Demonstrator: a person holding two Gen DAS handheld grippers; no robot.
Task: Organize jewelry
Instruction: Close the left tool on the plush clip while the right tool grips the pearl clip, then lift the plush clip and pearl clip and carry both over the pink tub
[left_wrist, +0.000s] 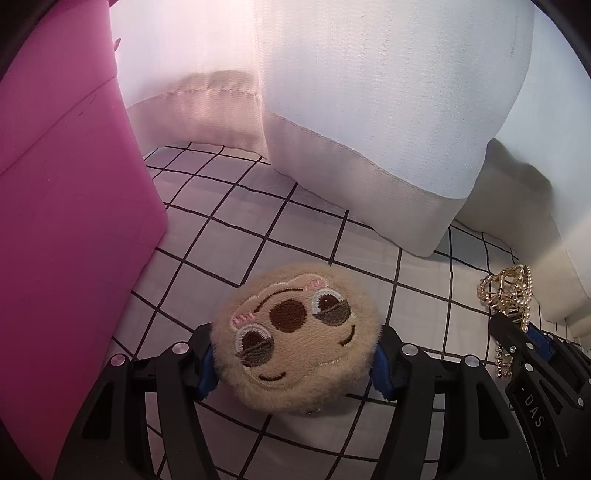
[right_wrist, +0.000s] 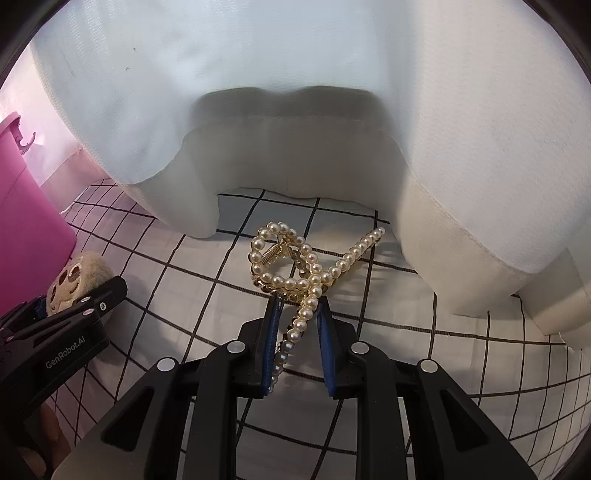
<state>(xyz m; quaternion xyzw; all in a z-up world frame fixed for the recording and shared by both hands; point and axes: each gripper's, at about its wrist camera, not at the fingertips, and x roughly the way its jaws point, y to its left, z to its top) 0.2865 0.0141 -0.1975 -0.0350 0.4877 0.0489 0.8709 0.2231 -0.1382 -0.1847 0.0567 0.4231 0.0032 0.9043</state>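
- Left gripper (left_wrist: 293, 363) clamped on both sides of the plush face clip (left_wrist: 295, 332), low over the checked cloth (left_wrist: 303, 229), just beside the pink box (left_wrist: 66, 206).
- Right gripper (right_wrist: 301, 341) narrowed around the pearl hair claw (right_wrist: 291, 269), mid-cloth, near the white curtain (right_wrist: 295, 92).
- Best lifted straight up, grip kept firm on the pearl stem, clear of the curtain hem.
- Then carried over toward the pink box without snagging the cloth.
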